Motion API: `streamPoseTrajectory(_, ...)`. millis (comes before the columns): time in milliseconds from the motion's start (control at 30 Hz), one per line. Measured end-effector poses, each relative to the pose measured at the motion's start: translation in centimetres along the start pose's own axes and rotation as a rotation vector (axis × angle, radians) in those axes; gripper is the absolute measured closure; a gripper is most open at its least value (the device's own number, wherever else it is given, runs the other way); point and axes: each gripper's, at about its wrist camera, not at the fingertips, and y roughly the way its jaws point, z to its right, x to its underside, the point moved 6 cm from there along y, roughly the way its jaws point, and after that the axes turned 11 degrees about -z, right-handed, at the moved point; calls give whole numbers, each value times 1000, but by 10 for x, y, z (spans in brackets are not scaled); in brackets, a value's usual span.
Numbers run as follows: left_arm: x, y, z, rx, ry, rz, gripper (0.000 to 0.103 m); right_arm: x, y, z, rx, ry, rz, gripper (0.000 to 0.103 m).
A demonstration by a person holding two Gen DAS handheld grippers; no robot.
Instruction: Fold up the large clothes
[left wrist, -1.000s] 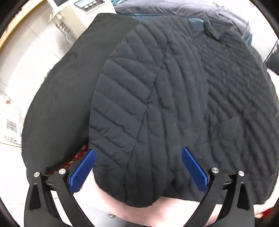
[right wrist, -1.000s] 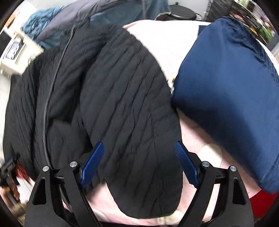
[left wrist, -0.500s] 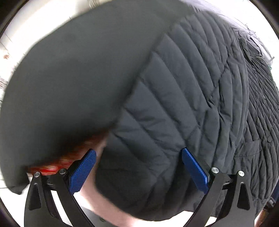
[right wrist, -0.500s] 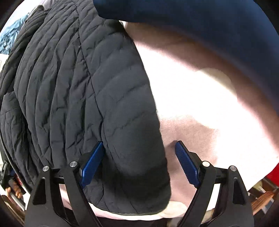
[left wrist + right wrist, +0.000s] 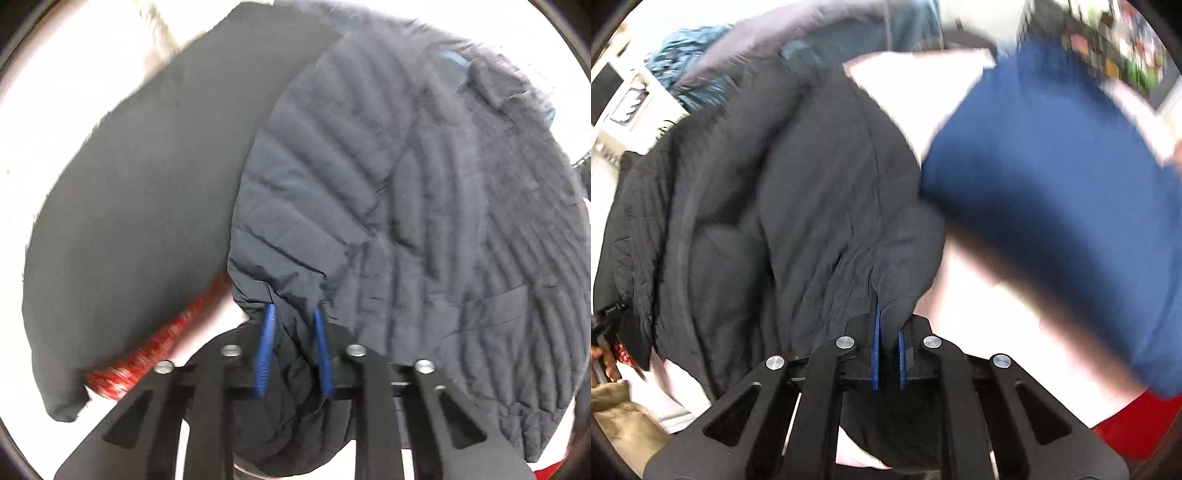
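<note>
A dark quilted puffer jacket (image 5: 424,206) lies spread over a pale pink surface (image 5: 990,314). In the left wrist view my left gripper (image 5: 293,317) is shut on the jacket's near hem, and the fabric bunches between its blue pads (image 5: 266,347). The right wrist view shows the same jacket (image 5: 798,221) from the other side. There my right gripper (image 5: 888,314) is shut on a pinched fold of its edge, which puckers upward. Both views are blurred by motion.
A plain dark grey garment (image 5: 140,199) lies left of the jacket, with a red patterned cloth (image 5: 155,350) under its edge. A blue folded garment (image 5: 1052,206) sits to the right. Grey and teal clothes (image 5: 701,81) pile up at the back, and cluttered shelves (image 5: 1108,37) stand behind.
Both grippers have gone from wide open over the jacket's edge to shut on it. The gripped fabric is now gathered and pulled up between the pads.
</note>
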Motion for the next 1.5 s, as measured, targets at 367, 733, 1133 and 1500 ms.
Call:
streamPoseTrajectory(367,-71,-153,-31,-121,-55,371,103,-92,-139,82,423,-139,307,97)
streamPoseTrajectory(733,-130,-188,-145,-228,-299,365,31,-115,-41,207,451,220,12,50)
streamPoseTrajectory(1133,-55,-128,-57,-162,-65,294,6,-74,-49,124,234,196,221,20)
streamPoseTrajectory(1500,17,-58,54,126,211,137,6,-28,71,-47,-50,-273,-125,14)
